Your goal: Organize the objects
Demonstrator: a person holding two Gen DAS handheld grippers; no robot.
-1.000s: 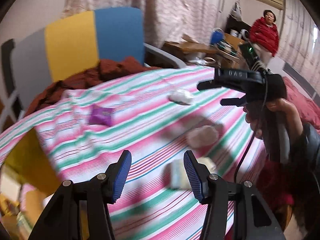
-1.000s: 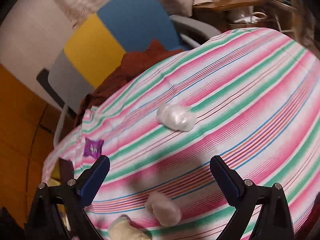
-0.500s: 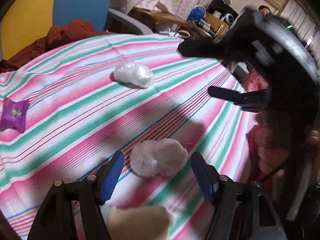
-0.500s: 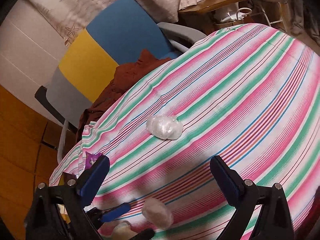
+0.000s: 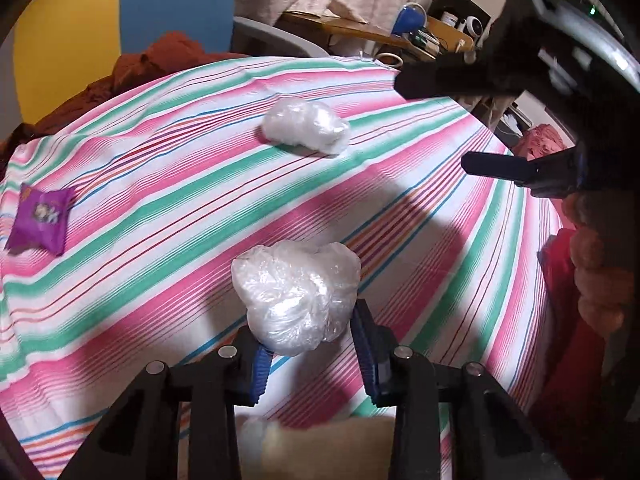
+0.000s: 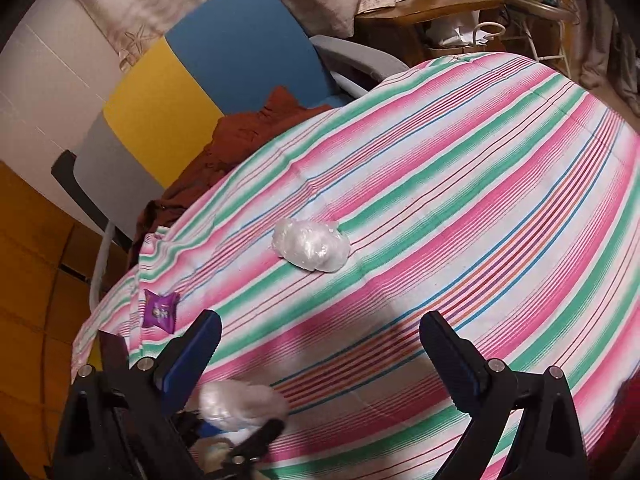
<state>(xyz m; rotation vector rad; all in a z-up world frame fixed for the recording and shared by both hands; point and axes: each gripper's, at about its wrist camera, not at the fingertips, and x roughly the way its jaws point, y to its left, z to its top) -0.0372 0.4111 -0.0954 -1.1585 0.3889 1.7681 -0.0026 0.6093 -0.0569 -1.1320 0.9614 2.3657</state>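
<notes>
My left gripper (image 5: 308, 354) has closed in on the near plastic bundle (image 5: 298, 298). Half a second ago its fingers stood wide on either side of that crumpled clear wad; now both blue pads press its lower sides and the bundle bulges up out of the pinch, so I have it in hand. Whether it is off the striped cloth (image 5: 160, 184) yet I cannot tell; its underside is hidden between the fingers.

My right gripper (image 6: 320, 354) hangs spread wide and empty over the cloth, to the right of the left one. From its own camera the held bundle shows as a blur low and to its left.

Ahead of both grippers, well beyond my left fingertips, the second plastic bundle (image 5: 306, 126) lies untouched on the cloth. Far off to the left, near the cloth's edge, sits the purple snack packet (image 5: 40, 222). Something pale and soft (image 5: 320, 452) shows just under my left gripper, too blurred to name.

I judge the grasp made and the carry next: the first of the loose things can go to wherever I am gathering them. The wad is slick and squashy, so it may slip if I ease the squeeze.
</notes>
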